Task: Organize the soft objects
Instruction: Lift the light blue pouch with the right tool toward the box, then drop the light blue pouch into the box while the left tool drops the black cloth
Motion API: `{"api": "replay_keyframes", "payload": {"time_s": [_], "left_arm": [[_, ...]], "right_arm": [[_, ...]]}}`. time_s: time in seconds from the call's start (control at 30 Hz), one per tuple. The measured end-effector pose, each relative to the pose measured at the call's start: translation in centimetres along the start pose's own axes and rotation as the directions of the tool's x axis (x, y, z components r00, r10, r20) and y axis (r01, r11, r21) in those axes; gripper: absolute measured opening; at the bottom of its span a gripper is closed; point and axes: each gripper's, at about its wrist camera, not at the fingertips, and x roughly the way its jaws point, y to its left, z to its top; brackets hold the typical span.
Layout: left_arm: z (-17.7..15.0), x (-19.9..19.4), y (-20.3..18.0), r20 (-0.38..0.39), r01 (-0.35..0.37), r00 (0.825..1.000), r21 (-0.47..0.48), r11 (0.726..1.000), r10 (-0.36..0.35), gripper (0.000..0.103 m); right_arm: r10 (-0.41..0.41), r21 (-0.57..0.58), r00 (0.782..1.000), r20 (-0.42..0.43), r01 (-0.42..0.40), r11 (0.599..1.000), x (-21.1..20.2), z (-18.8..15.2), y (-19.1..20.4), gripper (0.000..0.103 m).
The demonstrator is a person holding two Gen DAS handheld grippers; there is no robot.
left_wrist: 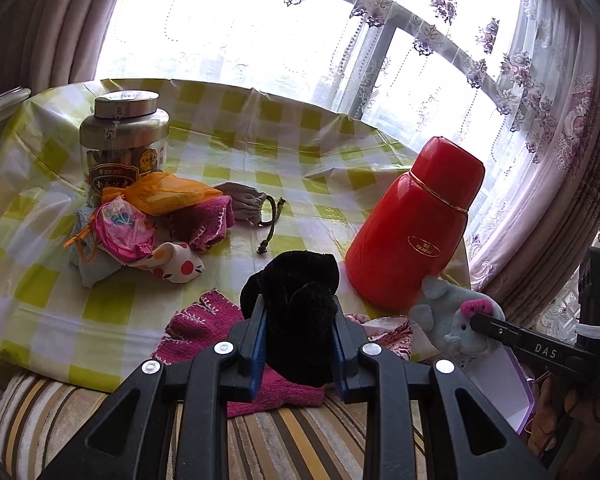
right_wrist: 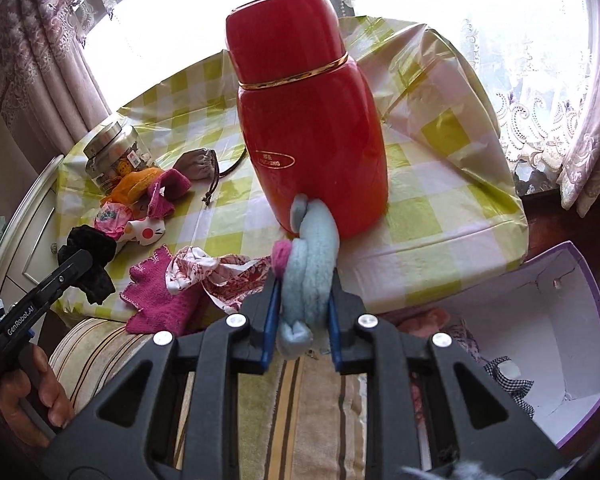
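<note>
A: Gripping a black velvet cloth (left_wrist: 300, 300), the left gripper (left_wrist: 300, 344) is pinching it between its jaws, above the near edge of the surface (left_wrist: 236, 152). A pink knitted glove (left_wrist: 204, 332) is lying just below it, draped over that edge.

B: And the right gripper (right_wrist: 304, 312)?

A: Its jaws are squeezing a pale blue plush elephant (right_wrist: 308, 268) with pink ears. The toy is sitting right in front of a red flask (right_wrist: 312, 128), and whether it is touching the flask I cannot tell.

B: Where are the other soft things lying?

A: A heap is resting by the glass jar (left_wrist: 124, 140) at the far left: an orange mesh pouch (left_wrist: 168, 196), a second pink glove (left_wrist: 208, 220), a grey drawstring bag (left_wrist: 244, 200) and a spotted cloth (left_wrist: 176, 264). A white box (right_wrist: 548, 320) with a purple rim is standing off the right end, with checked fabric (right_wrist: 508, 380) inside.
</note>
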Motion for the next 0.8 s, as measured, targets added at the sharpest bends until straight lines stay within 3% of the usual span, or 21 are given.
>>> {"api": "replay_keyframes", "payload": {"time_s": [0.2, 0.37, 0.57, 0.8], "left_arm": [[-0.4, -0.2, -3.3, -0.037, 0.08, 0.996, 0.053, 0.995, -0.079, 0.028], [-1.1, -0.1, -6.6, -0.091, 0.168, 0.983, 0.082, 0.982, -0.161, 0.028], [-2.7, -0.2, -11.2, -0.162, 0.272, 0.955, 0.132, 0.953, -0.25, 0.028], [-4.6, 0.1, -15.7, -0.243, 0.352, 0.921, 0.188, 0.917, -0.304, 0.028]], "right_arm": [[-0.062, -0.004, 0.998, 0.028, 0.062, 0.998, -2.7, -1.0, -2.2, 0.025], [-0.12, -0.011, 0.992, 0.035, 0.12, 0.993, -4.5, -2.2, -4.1, 0.025], [-0.188, -0.013, 0.981, 0.045, 0.189, 0.982, -6.5, -3.4, -6.3, 0.025], [-0.261, 0.022, 0.964, 0.046, 0.261, 0.965, -8.8, -4.8, -9.6, 0.025]]}}
